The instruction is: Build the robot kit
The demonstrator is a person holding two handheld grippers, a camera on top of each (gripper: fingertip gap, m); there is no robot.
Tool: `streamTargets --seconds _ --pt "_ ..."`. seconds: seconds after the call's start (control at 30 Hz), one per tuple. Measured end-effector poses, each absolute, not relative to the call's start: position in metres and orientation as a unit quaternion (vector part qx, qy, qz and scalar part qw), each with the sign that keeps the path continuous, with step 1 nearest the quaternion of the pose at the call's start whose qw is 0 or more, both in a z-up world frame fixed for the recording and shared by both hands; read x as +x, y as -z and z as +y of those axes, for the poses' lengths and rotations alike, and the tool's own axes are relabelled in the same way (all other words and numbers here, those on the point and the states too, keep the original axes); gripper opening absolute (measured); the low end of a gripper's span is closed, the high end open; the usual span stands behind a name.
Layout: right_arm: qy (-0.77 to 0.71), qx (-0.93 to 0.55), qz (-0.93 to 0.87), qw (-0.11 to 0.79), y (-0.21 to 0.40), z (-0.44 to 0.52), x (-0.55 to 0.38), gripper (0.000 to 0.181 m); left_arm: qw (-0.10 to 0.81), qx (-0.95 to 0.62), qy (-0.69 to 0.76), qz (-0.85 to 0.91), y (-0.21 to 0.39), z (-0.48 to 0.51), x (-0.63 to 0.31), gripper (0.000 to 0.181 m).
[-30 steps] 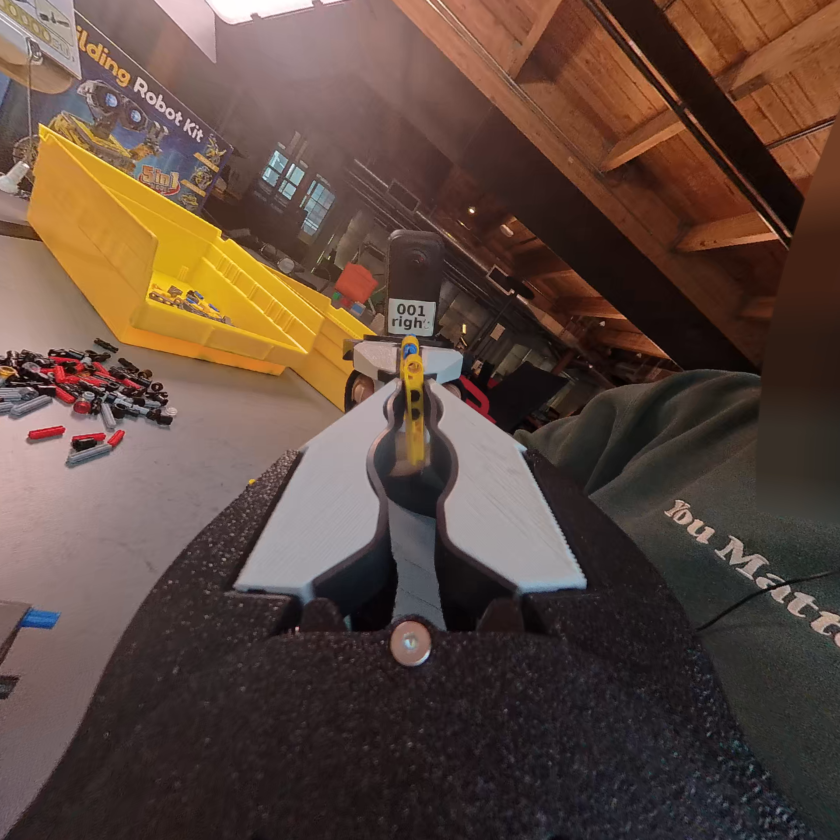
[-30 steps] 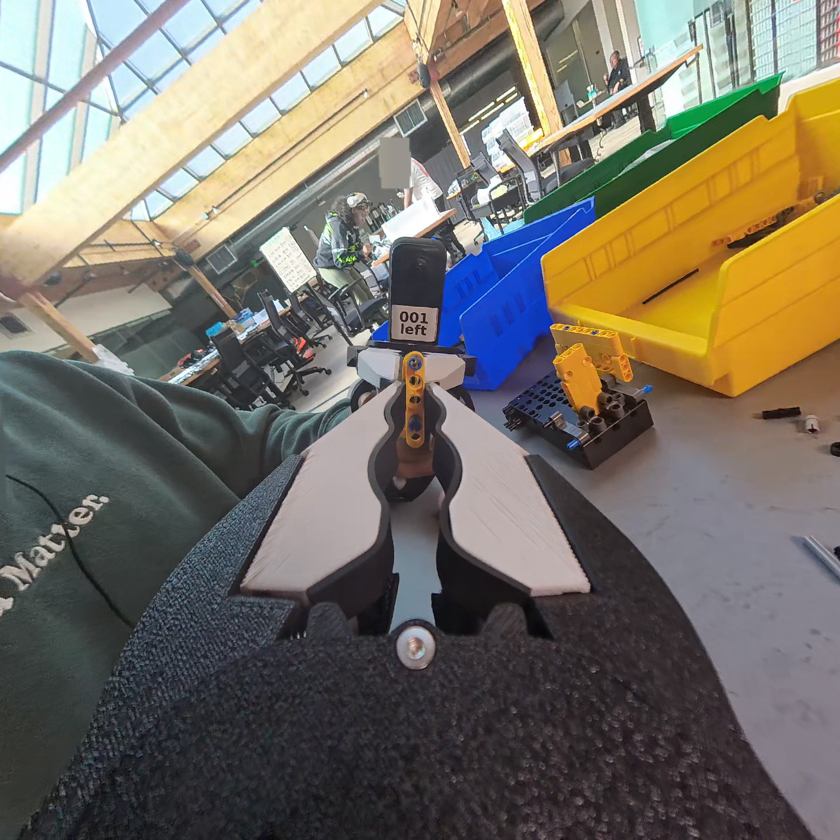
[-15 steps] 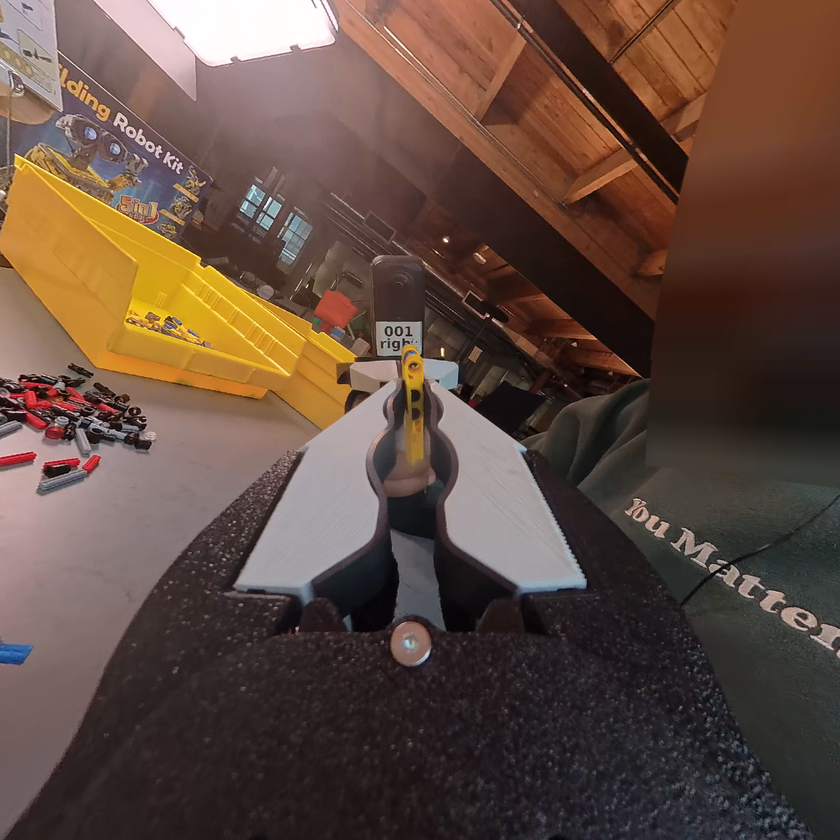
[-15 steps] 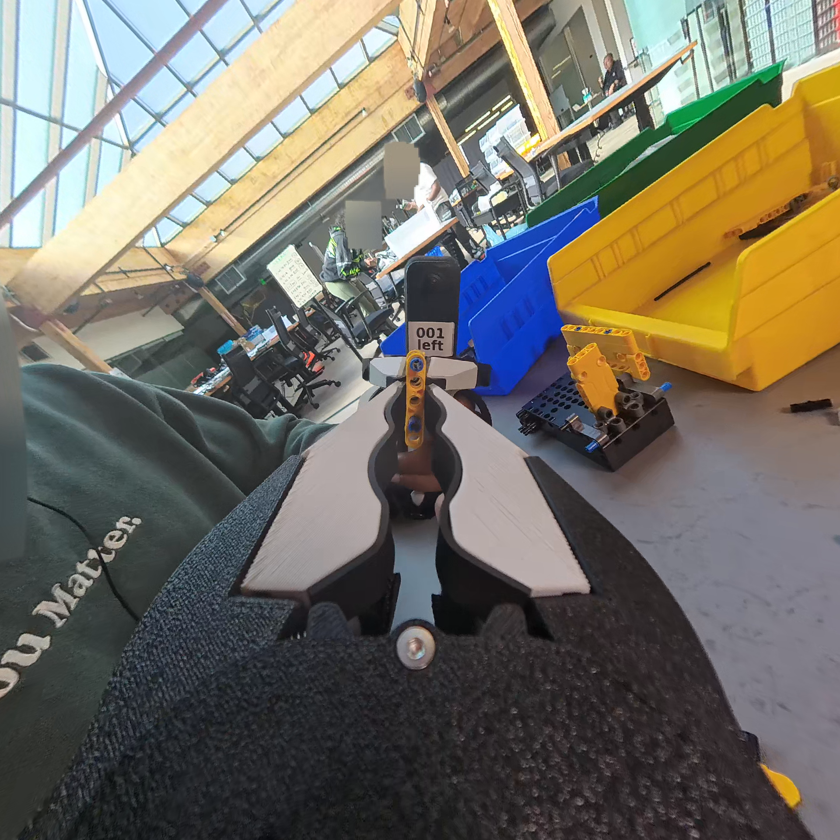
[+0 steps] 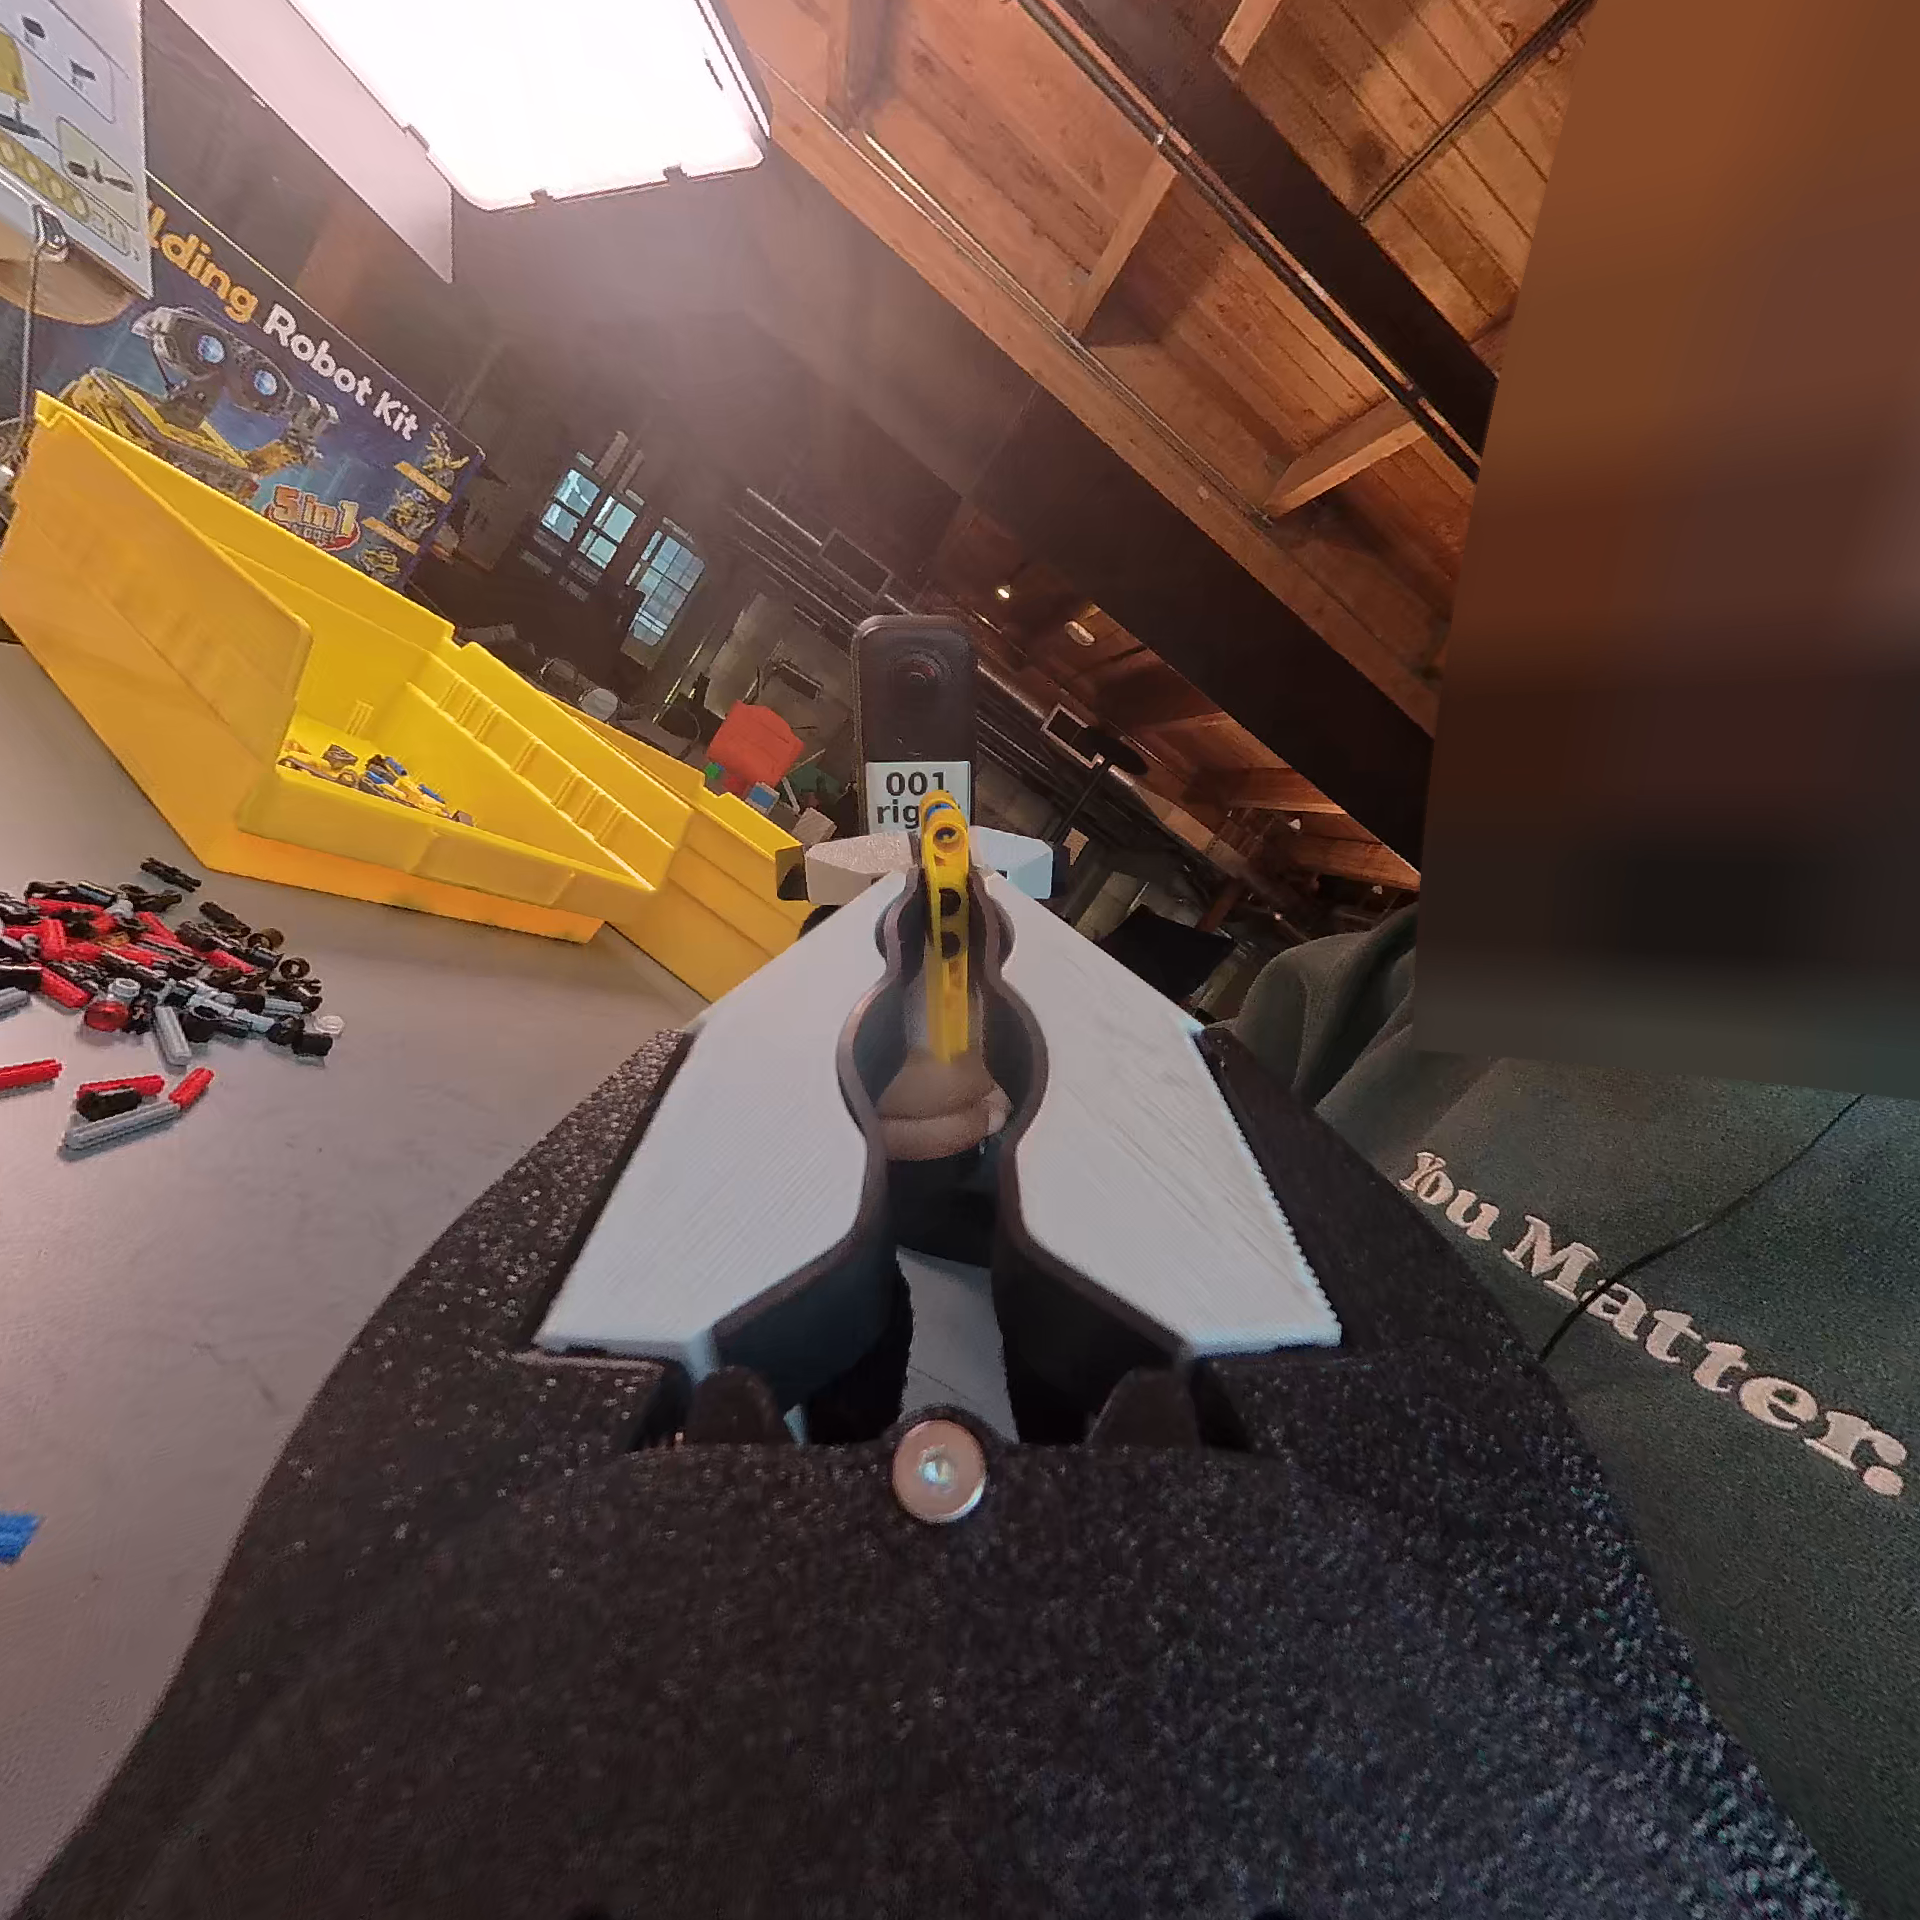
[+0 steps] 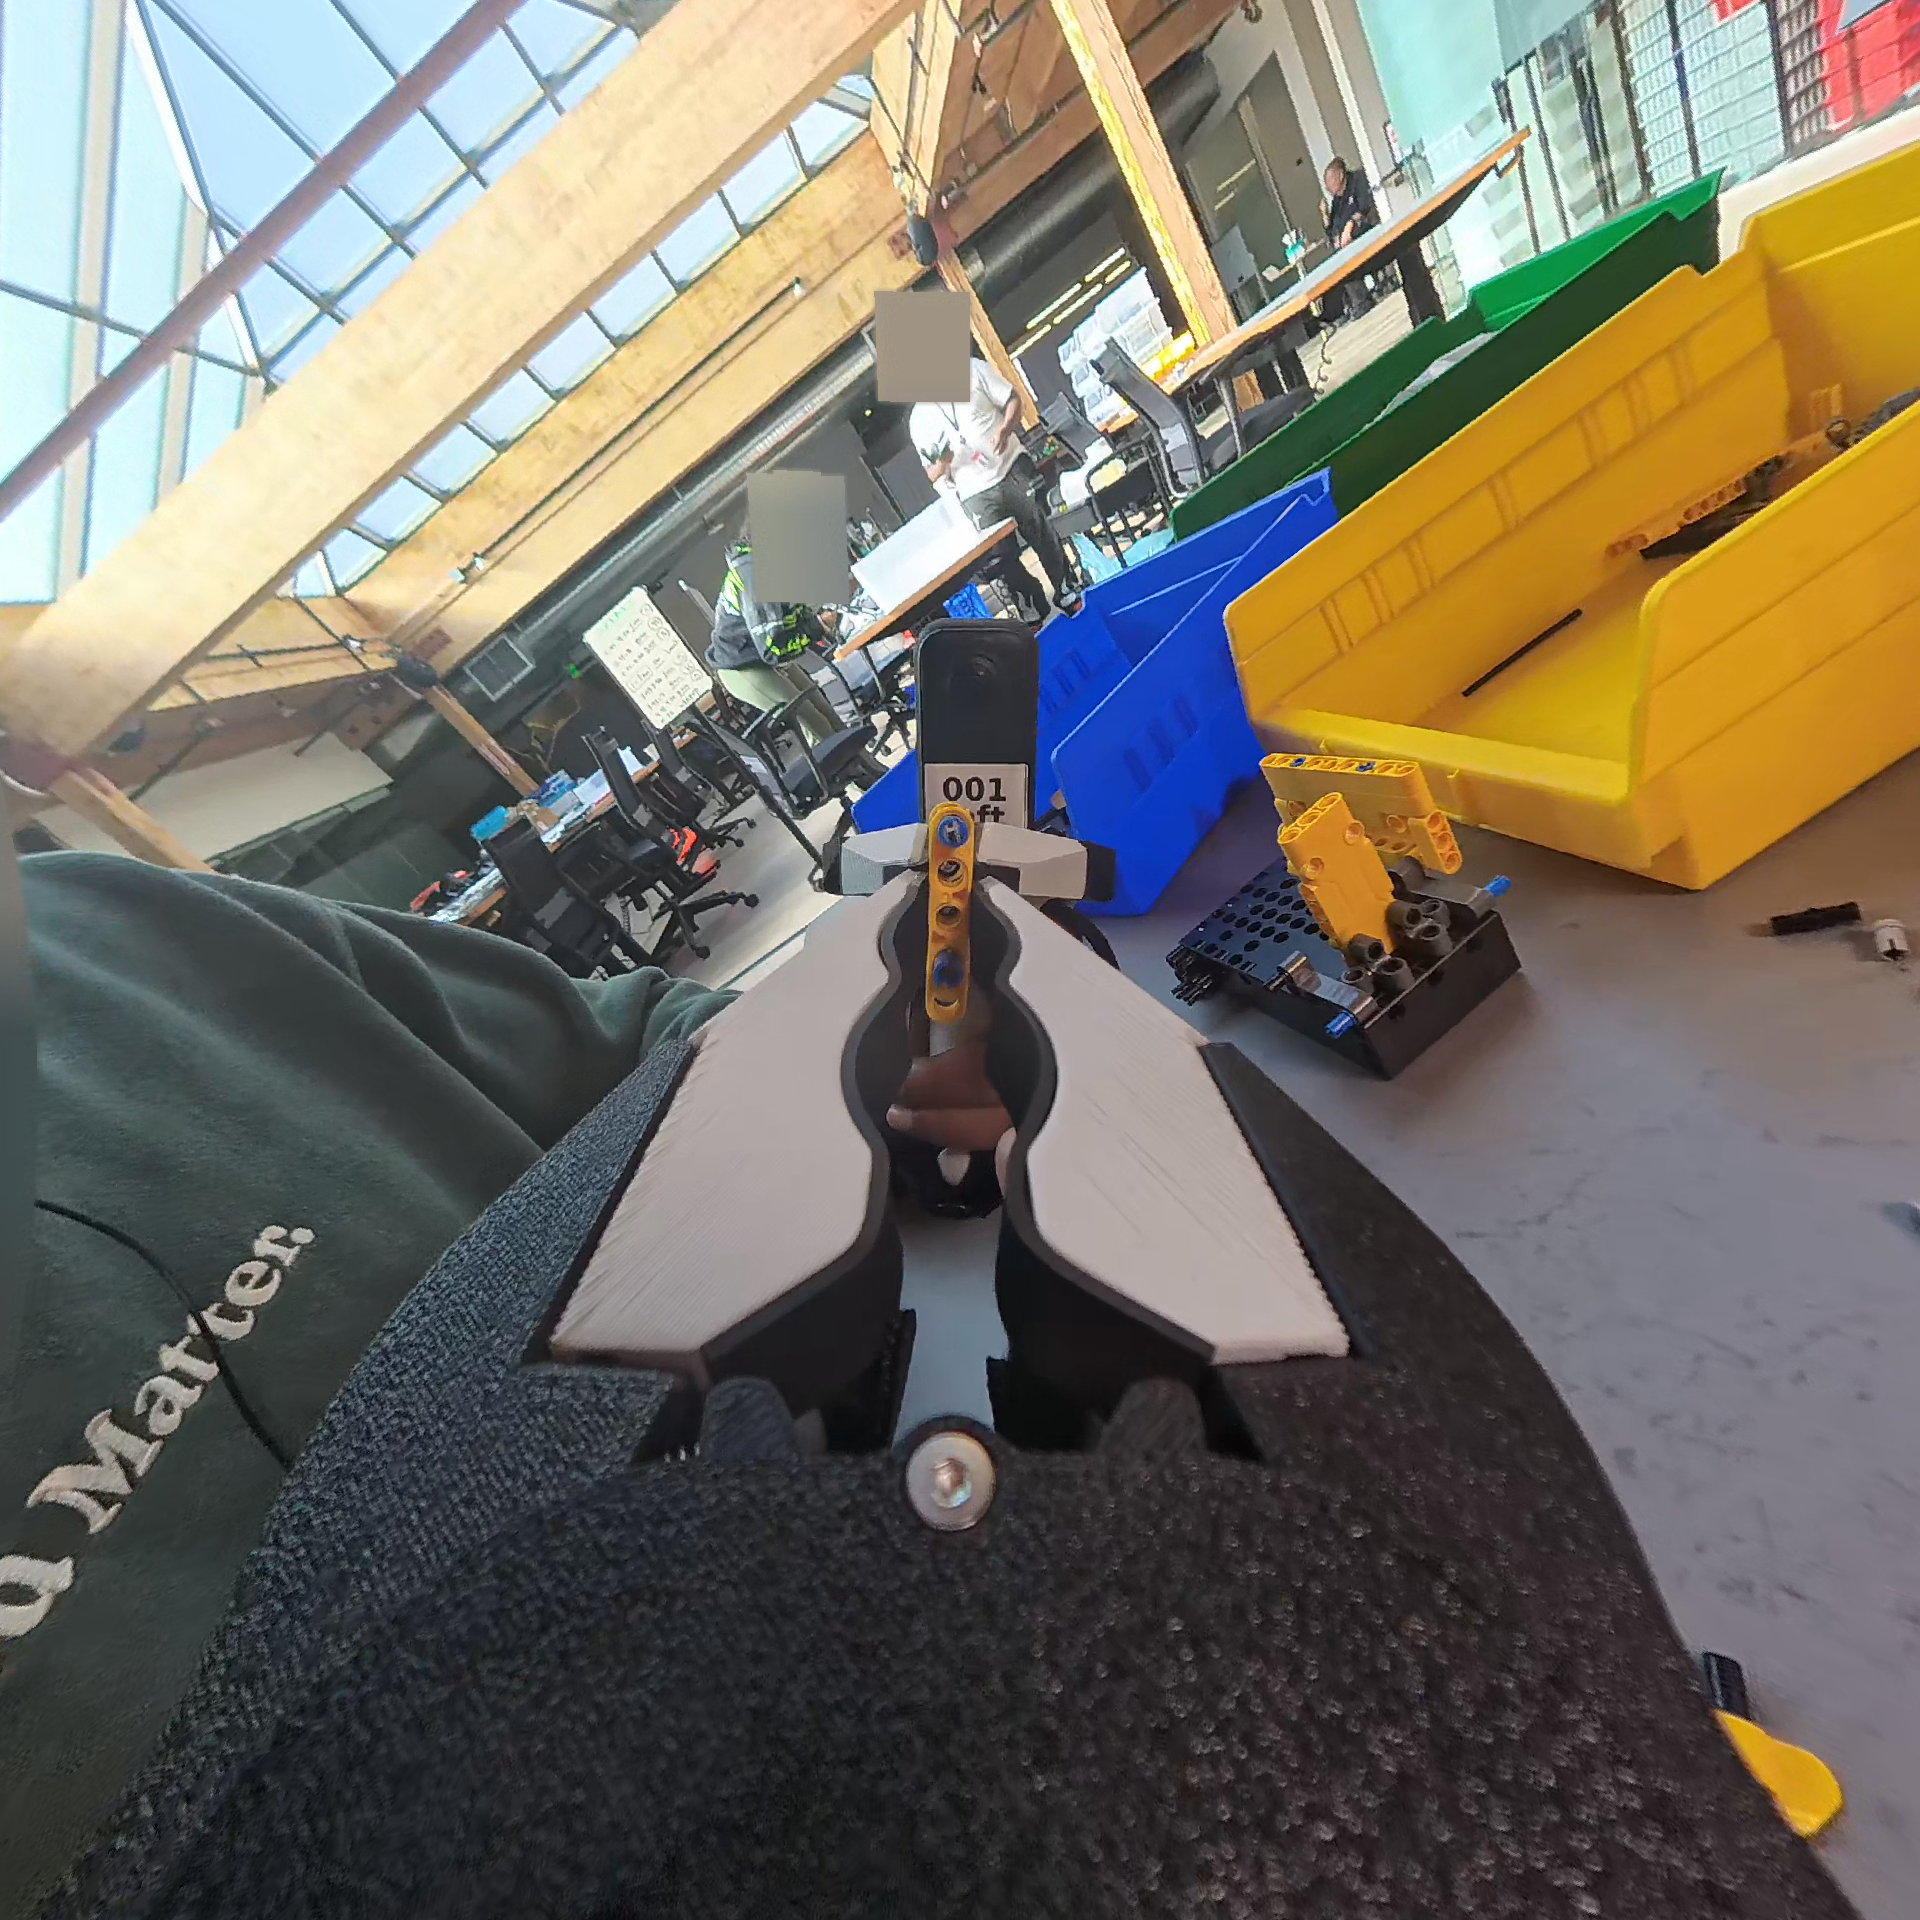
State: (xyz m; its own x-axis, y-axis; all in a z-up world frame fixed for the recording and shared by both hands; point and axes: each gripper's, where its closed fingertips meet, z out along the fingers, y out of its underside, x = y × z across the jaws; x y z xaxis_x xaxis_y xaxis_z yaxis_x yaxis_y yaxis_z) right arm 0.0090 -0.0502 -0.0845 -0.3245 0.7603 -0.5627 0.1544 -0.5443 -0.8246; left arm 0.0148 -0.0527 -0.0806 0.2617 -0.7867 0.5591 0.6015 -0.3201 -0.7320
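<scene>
Both grippers face each other above the grey worktop [image 5: 312, 1247], each clenched on the same thin yellow beam with holes [image 5: 945, 935]. The left gripper [image 5: 943, 894] sees it edge-on, with loose red and black pieces [image 5: 156, 997] and a yellow bin [image 5: 343, 748] beyond. The right gripper [image 6: 951, 904] shows its face with blue pins, plus a half-built yellow and black model [image 6: 1351, 925] and a blue bin [image 6: 1164, 707]
</scene>
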Motion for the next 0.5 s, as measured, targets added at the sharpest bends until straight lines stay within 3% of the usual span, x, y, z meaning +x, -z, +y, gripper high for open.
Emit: streamTargets --seconds 0.3,0.5 --pt "-0.683 -0.541 -0.416 0.26 0.085 -0.0465 0.0065 0.005 0.599 -0.551 0.576 0.073 0.0808 -0.049 0.0119 0.006" --pt "-0.699 -0.533 -0.413 0.239 0.0841 -0.0493 0.0086 0.006 0.605 -0.553 0.567 0.084 0.08 -0.0503 0.0137 0.006"
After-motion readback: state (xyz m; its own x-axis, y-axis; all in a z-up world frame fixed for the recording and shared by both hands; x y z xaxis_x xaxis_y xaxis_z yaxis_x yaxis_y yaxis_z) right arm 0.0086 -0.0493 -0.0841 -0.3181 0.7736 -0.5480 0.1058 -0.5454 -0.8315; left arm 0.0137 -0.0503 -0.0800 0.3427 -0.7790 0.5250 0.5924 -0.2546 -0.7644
